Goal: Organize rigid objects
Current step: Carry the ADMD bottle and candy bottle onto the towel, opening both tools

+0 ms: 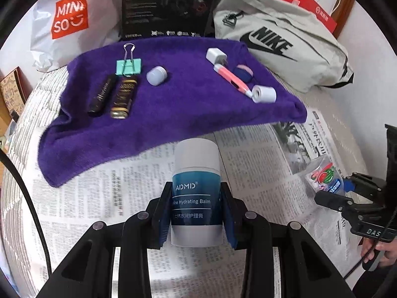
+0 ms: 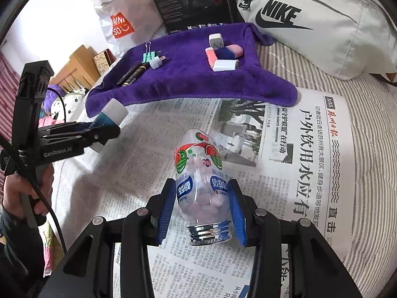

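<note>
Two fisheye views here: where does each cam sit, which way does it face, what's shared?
Left wrist: on the left gripper, facing down-forward at the held balm tube; right gripper and a hand show at right.
Right wrist: on the right gripper, facing down-forward at the held clear bottle; left gripper and hand show at left.
Shared: purple towel, newspaper, Nike bag.

A bedroom at home: striped mattress (image 2: 359, 114) under newspaper (image 2: 285, 173), soft toys (image 2: 64, 104), wooden furniture (image 2: 74, 67), shopping bag (image 1: 67, 17)
</note>
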The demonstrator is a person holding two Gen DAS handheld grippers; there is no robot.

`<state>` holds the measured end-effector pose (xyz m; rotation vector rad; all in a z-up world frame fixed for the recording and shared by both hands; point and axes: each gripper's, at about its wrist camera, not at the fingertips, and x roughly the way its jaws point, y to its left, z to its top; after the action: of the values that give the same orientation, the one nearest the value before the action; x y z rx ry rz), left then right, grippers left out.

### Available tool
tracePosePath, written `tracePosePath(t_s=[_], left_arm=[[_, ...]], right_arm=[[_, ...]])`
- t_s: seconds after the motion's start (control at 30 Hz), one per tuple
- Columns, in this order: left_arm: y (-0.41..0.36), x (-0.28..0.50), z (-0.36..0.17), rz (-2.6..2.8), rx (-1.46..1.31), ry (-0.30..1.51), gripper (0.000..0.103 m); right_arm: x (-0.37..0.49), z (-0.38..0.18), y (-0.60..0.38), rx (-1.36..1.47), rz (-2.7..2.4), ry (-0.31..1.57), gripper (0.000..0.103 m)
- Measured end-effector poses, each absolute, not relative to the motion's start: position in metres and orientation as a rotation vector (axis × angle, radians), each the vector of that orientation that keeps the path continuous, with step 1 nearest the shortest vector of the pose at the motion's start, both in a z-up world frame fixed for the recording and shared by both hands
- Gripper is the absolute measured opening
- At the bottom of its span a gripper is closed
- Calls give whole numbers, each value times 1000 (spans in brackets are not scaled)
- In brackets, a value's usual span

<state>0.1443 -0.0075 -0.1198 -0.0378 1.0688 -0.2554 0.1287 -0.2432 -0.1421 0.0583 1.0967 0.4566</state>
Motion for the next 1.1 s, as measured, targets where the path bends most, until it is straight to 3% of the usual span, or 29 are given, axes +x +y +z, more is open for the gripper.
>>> tracePosePath(t_s=[0.67, 1.1], left_arm=[[39, 185, -78, -260, -82, 1004, 34], [37, 240, -95, -294, -54, 1058, 34]], right_arm=[[184, -88, -213, -17, 486, 1034, 42], [255, -74, -180, -65, 505, 1020, 42]])
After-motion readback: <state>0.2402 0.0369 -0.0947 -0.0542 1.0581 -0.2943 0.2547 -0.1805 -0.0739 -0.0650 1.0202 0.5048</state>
